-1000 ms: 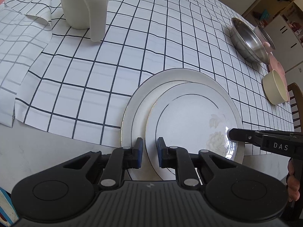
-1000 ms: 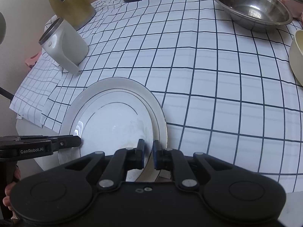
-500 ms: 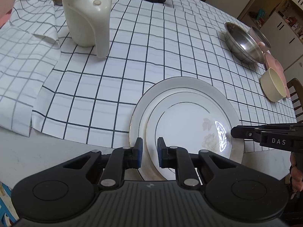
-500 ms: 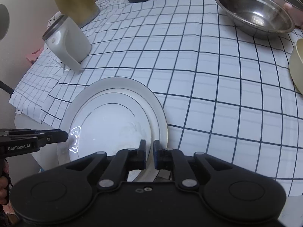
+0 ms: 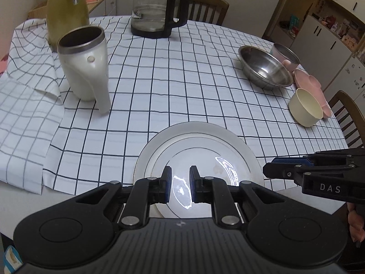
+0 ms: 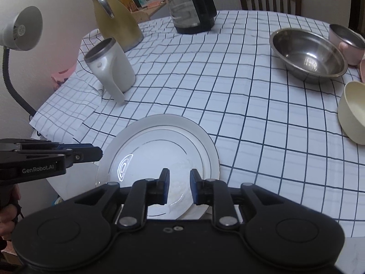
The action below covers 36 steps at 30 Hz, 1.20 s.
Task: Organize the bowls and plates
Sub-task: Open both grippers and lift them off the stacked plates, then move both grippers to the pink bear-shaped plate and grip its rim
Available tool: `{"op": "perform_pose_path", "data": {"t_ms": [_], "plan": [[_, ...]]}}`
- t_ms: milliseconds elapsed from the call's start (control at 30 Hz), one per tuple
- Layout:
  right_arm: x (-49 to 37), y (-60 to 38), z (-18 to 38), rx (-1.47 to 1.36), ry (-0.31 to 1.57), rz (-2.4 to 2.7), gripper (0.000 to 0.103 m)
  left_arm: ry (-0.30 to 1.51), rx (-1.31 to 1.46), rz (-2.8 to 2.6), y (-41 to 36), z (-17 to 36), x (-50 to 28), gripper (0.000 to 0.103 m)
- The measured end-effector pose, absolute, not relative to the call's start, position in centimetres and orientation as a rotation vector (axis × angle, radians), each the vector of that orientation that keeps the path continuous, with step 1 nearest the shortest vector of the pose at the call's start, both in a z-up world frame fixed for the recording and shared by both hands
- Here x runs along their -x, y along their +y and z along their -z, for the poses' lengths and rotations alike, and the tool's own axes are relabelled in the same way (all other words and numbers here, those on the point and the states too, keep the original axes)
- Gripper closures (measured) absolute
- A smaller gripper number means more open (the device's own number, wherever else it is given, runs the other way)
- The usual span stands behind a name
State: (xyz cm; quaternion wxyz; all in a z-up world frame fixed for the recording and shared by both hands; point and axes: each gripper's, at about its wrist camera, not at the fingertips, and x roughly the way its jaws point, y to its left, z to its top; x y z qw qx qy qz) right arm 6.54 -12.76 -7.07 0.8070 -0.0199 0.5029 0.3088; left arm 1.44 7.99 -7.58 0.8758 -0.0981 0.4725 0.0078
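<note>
A small white plate (image 5: 200, 159) lies centred on a larger white plate (image 5: 146, 159) at the table's near edge; the right wrist view shows the same small plate (image 6: 159, 155) and large plate (image 6: 205, 141). My left gripper (image 5: 180, 182) hovers above their near side, jaws almost closed with nothing between them. My right gripper (image 6: 180, 182) hovers over the right side, its jaws opening and empty. At the far right stand a steel bowl (image 5: 264, 70), a small pink-sided bowl (image 5: 285, 56), a cream bowl (image 5: 305, 107) and a pink plate (image 5: 308, 82).
A white steel-rimmed mug (image 5: 84, 64) stands at the left on the checked tablecloth (image 5: 182, 86). Behind it are a yellow-green pitcher (image 5: 66, 6) and a glass kettle (image 5: 155, 9). Wooden chairs ring the table, and a desk lamp (image 6: 25, 29) is at the far left.
Both grippers have risen and drawn back from the plates. The small plate went from off-centre to centred on the large plate. The right gripper's jaws have widened and let go of the rim.
</note>
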Motion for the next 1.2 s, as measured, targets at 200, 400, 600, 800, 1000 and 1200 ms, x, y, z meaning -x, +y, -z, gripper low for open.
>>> {"op": "perform_pose_path", "data": {"t_ms": [200,400,600,800,1000,1200], "plan": [[-4.8,-13.3,5.2,0.040,1.007,-0.662,0.076,0.952,0.167,-0.014,7.0,6.3,-0.7,0.088],[-3.4,-14.0,3.5,0.032,0.945,-0.653,0.071,0.917,0.135,0.007,5.9,5.1,-0.1,0.088],[-2.3,-15.0,2.0,0.020,0.890,-0.624,0.067,0.875,0.112,0.035,4.6,3.7,0.0,0.087],[-1.5,-16.5,0.4,0.013,0.821,-0.599,0.053,0.824,0.102,0.072,3.1,2.4,-0.4,0.049],[-1.8,-18.8,-0.7,-0.017,0.774,-0.566,0.039,0.783,0.086,0.109,0.7,1.4,-1.7,0.037],[-3.3,-22.3,-1.4,-0.043,0.740,-0.509,0.023,0.747,0.077,0.147,-2.8,0.7,-3.8,0.029]]}}
